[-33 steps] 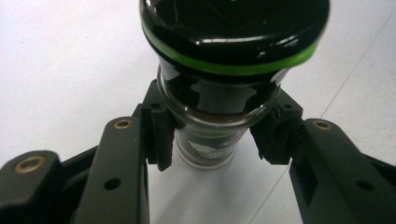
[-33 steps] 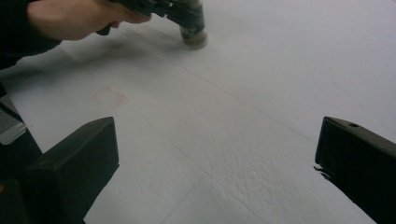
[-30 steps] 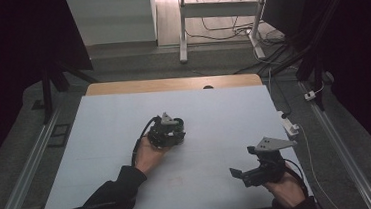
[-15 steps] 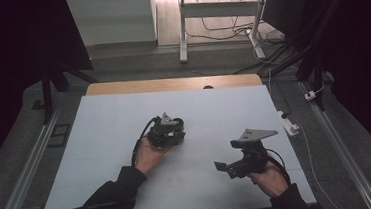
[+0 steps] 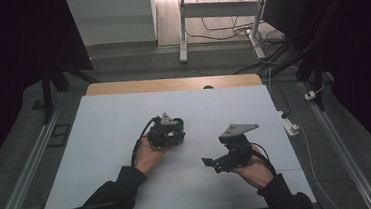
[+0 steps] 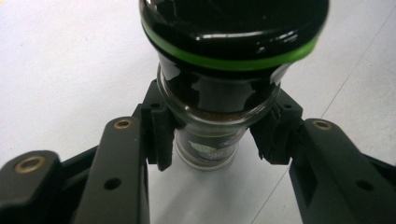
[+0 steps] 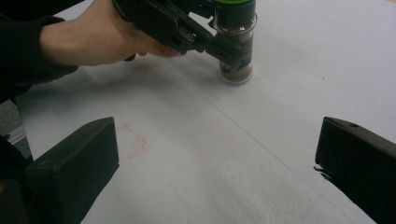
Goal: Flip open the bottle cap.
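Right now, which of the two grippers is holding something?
The left gripper: its jaws clamp the green-ringed spice jar. The right gripper is open, jaws apart over bare table.

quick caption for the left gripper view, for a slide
Left tool clamped around a glass spice jar with a black, green-ringed lid, on the white table.

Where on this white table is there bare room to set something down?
Bare: the far strip of the table by the wooden edge, the left side, and the near patch before the right gripper. Crowded: the centre, where the left gripper clamps the spice jar.
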`<state>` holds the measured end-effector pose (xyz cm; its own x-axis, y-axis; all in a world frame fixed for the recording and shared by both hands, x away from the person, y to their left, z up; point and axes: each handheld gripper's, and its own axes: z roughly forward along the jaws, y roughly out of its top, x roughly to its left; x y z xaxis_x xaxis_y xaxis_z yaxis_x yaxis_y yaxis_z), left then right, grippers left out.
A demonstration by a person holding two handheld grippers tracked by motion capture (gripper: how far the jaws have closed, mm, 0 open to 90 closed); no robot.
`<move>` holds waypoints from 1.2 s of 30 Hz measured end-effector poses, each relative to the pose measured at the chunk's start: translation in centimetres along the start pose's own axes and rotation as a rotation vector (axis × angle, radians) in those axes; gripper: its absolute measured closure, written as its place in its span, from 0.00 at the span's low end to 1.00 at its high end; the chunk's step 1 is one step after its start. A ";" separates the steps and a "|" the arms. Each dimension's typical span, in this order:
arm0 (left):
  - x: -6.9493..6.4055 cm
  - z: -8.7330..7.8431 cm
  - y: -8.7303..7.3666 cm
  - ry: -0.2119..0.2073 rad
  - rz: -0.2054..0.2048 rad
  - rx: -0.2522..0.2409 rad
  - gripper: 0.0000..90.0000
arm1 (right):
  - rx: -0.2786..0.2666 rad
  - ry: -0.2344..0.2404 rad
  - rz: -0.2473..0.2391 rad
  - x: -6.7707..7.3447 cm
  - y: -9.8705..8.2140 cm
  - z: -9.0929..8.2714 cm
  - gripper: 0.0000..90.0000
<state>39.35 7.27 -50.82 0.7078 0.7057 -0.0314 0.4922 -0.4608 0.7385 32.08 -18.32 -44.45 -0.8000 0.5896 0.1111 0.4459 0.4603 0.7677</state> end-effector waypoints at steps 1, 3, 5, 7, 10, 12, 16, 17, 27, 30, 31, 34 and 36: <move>0.0 0.0 0.0 0.000 0.000 0.000 0.59 | 0.002 -0.002 -0.001 0.0 0.2 0.2 0.00; 0.0 0.0 0.0 0.000 0.002 0.001 0.59 | 0.005 0.005 -0.004 -0.1 0.6 0.5 0.00; 0.0 0.0 0.0 0.000 0.000 -0.001 0.59 | 0.011 0.007 -0.008 -0.2 0.9 0.9 0.00; 0.0 0.0 0.0 0.000 0.002 0.000 0.59 | 0.020 0.005 -0.015 -0.2 1.3 1.4 0.00; 0.0 0.0 0.0 -0.001 0.002 0.000 0.59 | 0.030 0.005 -0.016 -0.4 1.8 2.1 0.00; 0.0 0.0 0.0 -0.001 0.002 0.000 0.59 | 0.037 0.000 -0.022 -0.5 2.1 2.6 0.00; 0.0 0.0 0.0 0.000 0.002 0.000 0.59 | 0.042 -0.014 -0.027 -0.8 2.7 3.6 0.00; 0.0 0.0 0.0 0.000 0.002 0.000 0.59 | 0.042 -0.016 -0.029 -0.8 2.9 3.8 0.00; 0.0 0.0 0.0 0.000 0.002 0.000 0.59 | 0.032 -0.052 -0.056 -1.2 4.0 5.6 0.06; 0.0 0.0 0.0 0.001 0.001 -0.001 0.59 | 0.019 -0.041 -0.062 -1.4 4.1 5.7 0.20; -0.1 0.0 0.0 0.001 0.001 -0.001 0.59 | 0.016 -0.035 -0.067 -1.4 4.2 5.7 0.25; -0.1 0.0 0.0 0.001 0.001 -0.001 0.59 | 0.011 -0.032 -0.086 -1.5 4.5 5.6 0.41; -0.1 0.0 0.0 0.002 0.000 -0.001 0.59 | 0.016 -0.021 -0.096 -1.5 4.7 5.6 0.53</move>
<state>39.29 7.25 -50.85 0.7071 0.7065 -0.0299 0.4913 -0.4605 0.7393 37.61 -13.32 -44.58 -0.8310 0.5558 0.0243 0.3739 0.5257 0.7641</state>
